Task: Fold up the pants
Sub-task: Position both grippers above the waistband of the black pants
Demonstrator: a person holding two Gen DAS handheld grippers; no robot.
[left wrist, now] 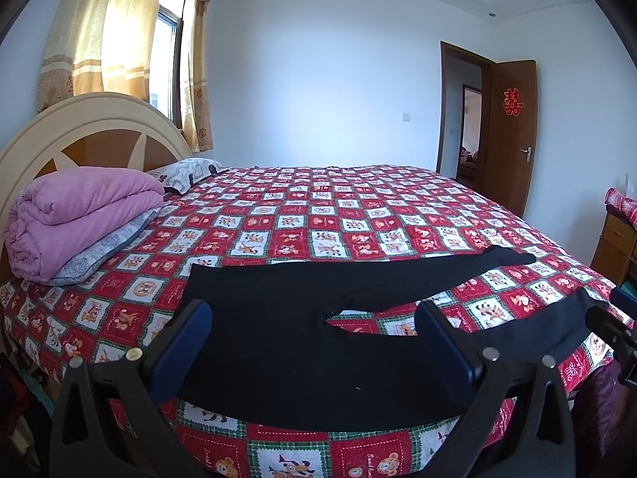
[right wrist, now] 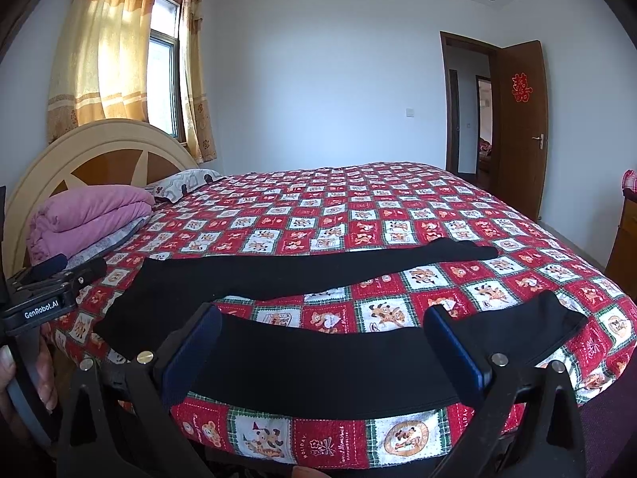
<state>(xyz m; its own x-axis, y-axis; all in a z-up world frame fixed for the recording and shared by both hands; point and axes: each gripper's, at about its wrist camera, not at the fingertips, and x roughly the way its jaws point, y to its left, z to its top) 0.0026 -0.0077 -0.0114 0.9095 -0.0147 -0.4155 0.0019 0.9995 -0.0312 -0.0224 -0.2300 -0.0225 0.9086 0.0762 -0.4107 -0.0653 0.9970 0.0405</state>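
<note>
Faintly, "GenRobot.AI" on left gripper (right wrist: 59,279), black pants (right wrist: 318,362) spread flat, "HOLIDAY" on bedspread (right wrist: 302,444)

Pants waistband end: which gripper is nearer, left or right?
Left. The left gripper hovers open over the upper part of the black pants, by the waistband end. The right gripper hovers open over the near leg, toward the cuff.

Bright daylight through window (left wrist: 165,51), curtains (left wrist: 99,36) glowing; sharp focus; fisheye bending, dark corner vignette.
</note>
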